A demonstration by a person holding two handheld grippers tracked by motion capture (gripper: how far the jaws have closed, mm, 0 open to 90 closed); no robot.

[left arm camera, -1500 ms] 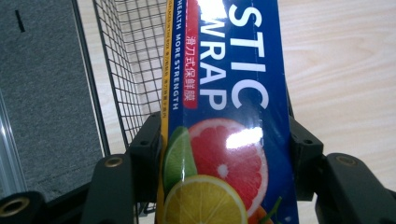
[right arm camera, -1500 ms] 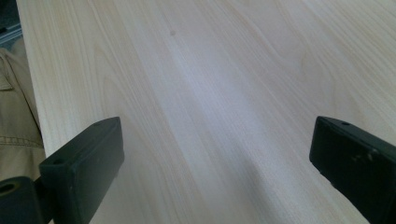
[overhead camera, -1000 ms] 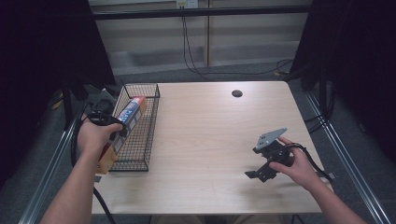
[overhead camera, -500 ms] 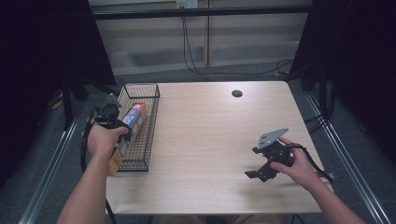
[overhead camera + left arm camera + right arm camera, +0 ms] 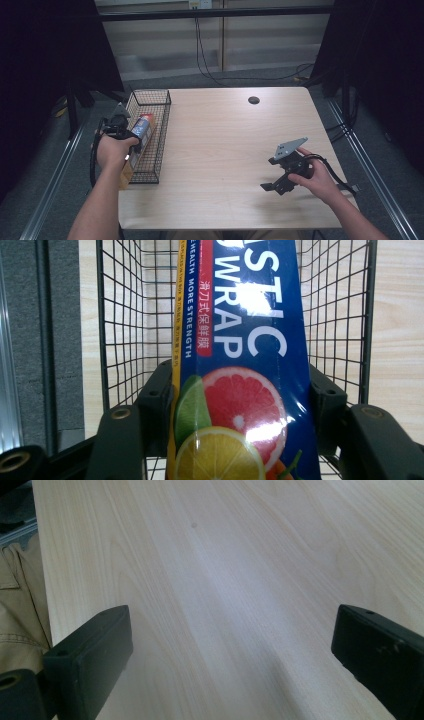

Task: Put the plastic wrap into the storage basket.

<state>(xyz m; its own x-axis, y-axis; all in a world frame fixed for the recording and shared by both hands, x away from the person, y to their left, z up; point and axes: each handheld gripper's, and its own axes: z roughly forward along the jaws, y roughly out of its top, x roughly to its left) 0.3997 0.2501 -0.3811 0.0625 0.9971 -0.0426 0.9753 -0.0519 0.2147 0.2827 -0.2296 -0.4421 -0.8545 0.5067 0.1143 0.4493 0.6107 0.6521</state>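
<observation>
Firmly between left tool (image 5: 235,405) jaws, plastic wrap box (image 5: 240,365), over basket (image 5: 120,330)

You sit in a lab-like recording booth: black curtains (image 5: 50,60) flank your pale wood tabletop (image 5: 225,130), cables (image 5: 200,45) hang behind, grey carpet (image 5: 45,170) lies underneath.

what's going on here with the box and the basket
A person works two handheld tongs at a wooden table. The left tongs are clamped on a blue plastic wrap box, holding it in the wire basket at the table's left edge. The right tongs hang open over bare wood near the front right, holding nothing.
</observation>
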